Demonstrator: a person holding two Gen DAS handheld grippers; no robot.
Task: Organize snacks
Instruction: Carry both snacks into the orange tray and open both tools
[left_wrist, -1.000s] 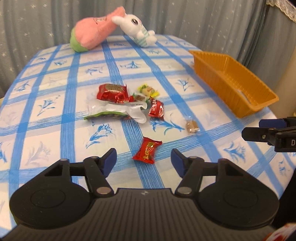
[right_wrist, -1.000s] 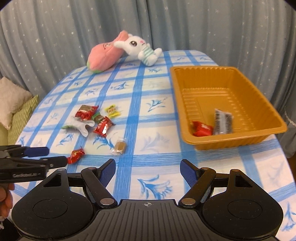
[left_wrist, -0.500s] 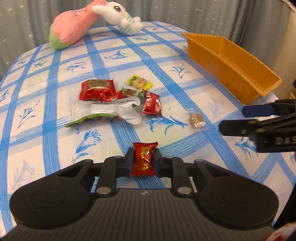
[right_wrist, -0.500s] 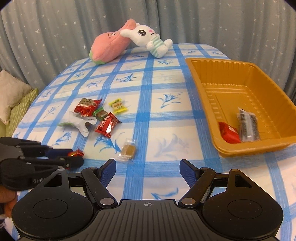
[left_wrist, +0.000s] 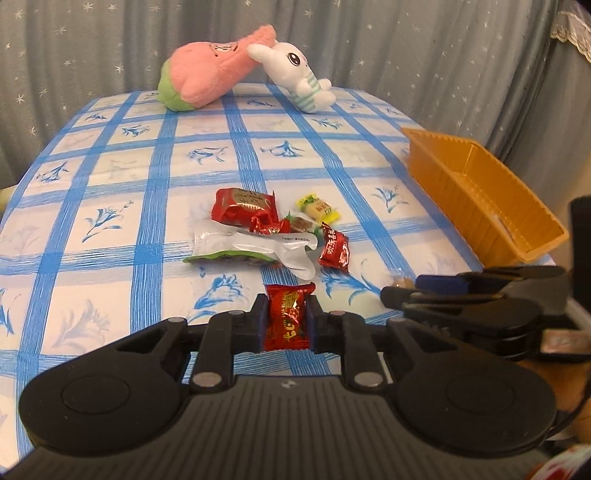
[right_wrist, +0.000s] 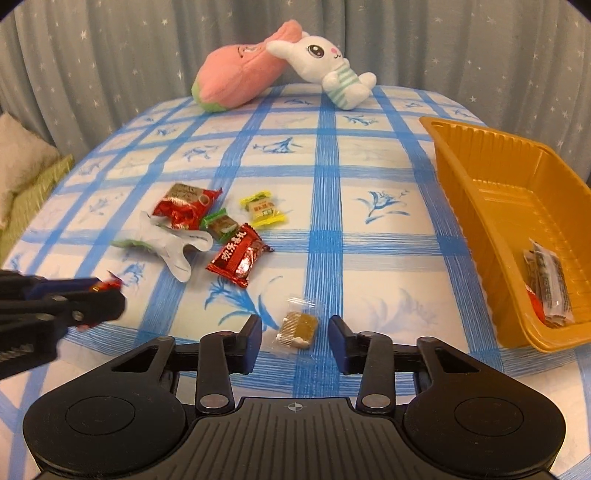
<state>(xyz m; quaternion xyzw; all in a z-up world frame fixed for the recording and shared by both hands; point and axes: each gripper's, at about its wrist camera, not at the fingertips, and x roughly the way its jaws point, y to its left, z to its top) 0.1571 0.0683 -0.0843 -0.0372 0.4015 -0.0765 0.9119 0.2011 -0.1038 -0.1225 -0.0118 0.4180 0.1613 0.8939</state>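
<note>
Over bench (right_wrist: 369, 177): left tongs (left_wrist: 287, 320) pinching red candy (left_wrist: 288, 317) for tray (right_wrist: 491, 206) drop, right tongs (right_wrist: 295, 341) spread, straddling clear-wrapped biscuit (right_wrist: 297, 326) for pickup.

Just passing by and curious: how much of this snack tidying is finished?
Early days. Done: two packets lie in the orange tray. In hand: the left tongs are shut on a red candy; the right tongs stand open around a clear-wrapped brown sweet. Left: a cluster on the tablecloth, including a red packet, a yellow candy and a white pouch.
</note>
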